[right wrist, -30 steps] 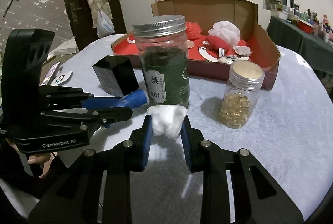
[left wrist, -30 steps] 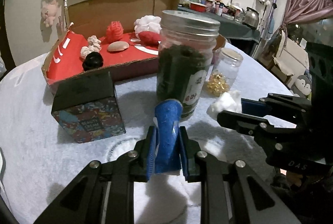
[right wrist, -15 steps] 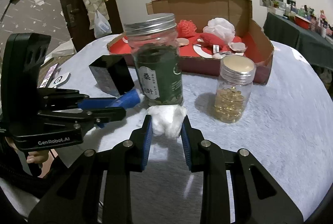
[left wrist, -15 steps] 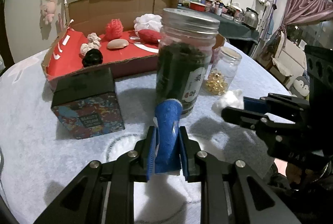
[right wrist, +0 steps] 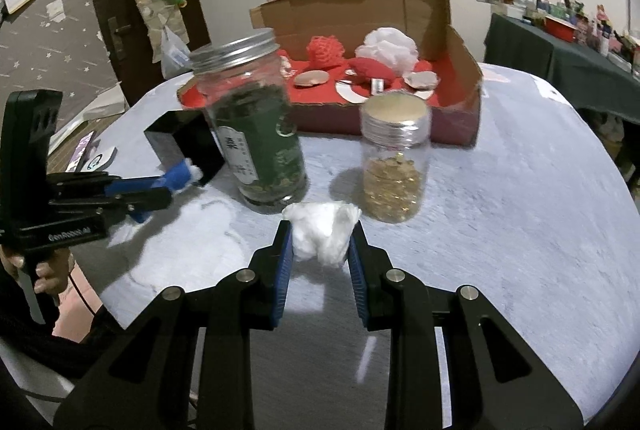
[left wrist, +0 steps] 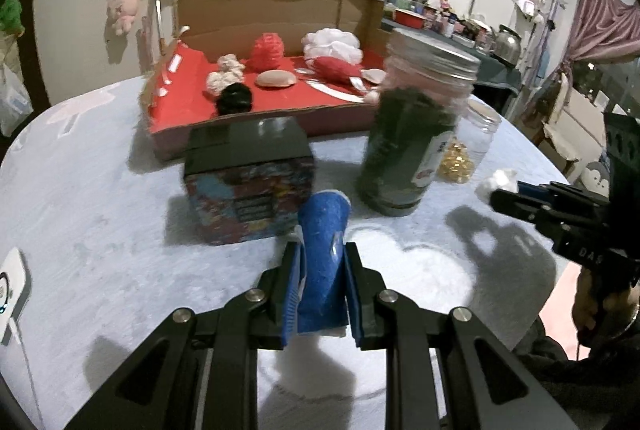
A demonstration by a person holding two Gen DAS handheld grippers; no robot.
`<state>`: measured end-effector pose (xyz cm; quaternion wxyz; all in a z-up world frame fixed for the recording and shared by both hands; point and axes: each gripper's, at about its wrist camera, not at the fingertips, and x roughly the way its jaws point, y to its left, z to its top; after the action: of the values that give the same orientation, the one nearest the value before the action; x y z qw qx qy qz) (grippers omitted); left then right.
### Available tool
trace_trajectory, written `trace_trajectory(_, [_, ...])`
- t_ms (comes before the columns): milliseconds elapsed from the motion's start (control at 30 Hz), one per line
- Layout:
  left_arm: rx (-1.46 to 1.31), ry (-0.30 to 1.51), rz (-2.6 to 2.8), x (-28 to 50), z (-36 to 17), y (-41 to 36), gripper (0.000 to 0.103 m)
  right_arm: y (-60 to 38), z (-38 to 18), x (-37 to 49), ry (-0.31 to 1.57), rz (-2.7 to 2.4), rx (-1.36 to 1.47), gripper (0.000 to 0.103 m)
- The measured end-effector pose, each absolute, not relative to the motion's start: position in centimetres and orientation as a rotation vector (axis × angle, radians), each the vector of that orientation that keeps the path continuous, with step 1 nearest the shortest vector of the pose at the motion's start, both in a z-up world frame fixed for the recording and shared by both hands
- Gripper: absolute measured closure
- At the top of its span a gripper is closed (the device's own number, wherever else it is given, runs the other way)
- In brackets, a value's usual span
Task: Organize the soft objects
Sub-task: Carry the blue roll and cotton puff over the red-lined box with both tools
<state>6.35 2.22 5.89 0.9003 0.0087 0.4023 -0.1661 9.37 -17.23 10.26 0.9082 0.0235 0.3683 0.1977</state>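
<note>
Blue felt piece [left wrist: 323, 250] pinched upright in left gripper [left wrist: 322, 284] jaws, above the grey tablecloth [left wrist: 100, 230] (near patterned box [left wrist: 250, 186]). White fluffy wad [right wrist: 322, 232] clamped in right gripper [right wrist: 320, 262], just before the tea jar [right wrist: 252, 126] and capsule jar [right wrist: 394, 158]; cardboard box [right wrist: 460, 70] behind.

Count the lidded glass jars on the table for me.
2. The tall jar of dark green leaves stands in front of the cardboard box; the shorter jar of gold capsules stands to its right in the right wrist view. Others may be hidden behind them.
</note>
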Motion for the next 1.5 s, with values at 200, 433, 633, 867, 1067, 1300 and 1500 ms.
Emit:
trace_trajectory(200, [-0.011,0.834,-0.317,5.8,6.0,4.3,0.081,-18.4,10.2,9.4,0.768,0.382,0.055,0.077])
trace_trajectory(433, [-0.013,0.830,-0.237,5.0,6.2,7.3,0.081,-19.4,10.2,9.6,0.774,0.355,0.052,0.077])
trace_trajectory(633, [-0.022,0.832,-0.192,5.8,6.0,9.6,0.081,-20.5,10.1,10.1,0.783,0.322,0.046,0.077])
trace_trajectory(867, [0.006,0.813,-0.204,7.0,5.8,10.4,0.081,-22.1,9.9,11.5,0.795,0.276,0.033,0.077])
trace_trajectory(1067, [0.060,0.792,-0.234,8.6,5.9,10.4,0.081,-23.1,9.8,13.0,0.804,0.245,-0.008,0.077])
trace_trajectory(1300, [0.124,0.779,-0.275,10.4,6.7,10.0,0.081,-23.1,9.8,15.1,0.822,0.257,-0.093,0.077])
trace_trajectory(1500, [0.204,0.761,-0.311,12.1,8.0,9.4,0.081,-22.6,10.5,17.0,0.824,0.272,-0.179,0.077])
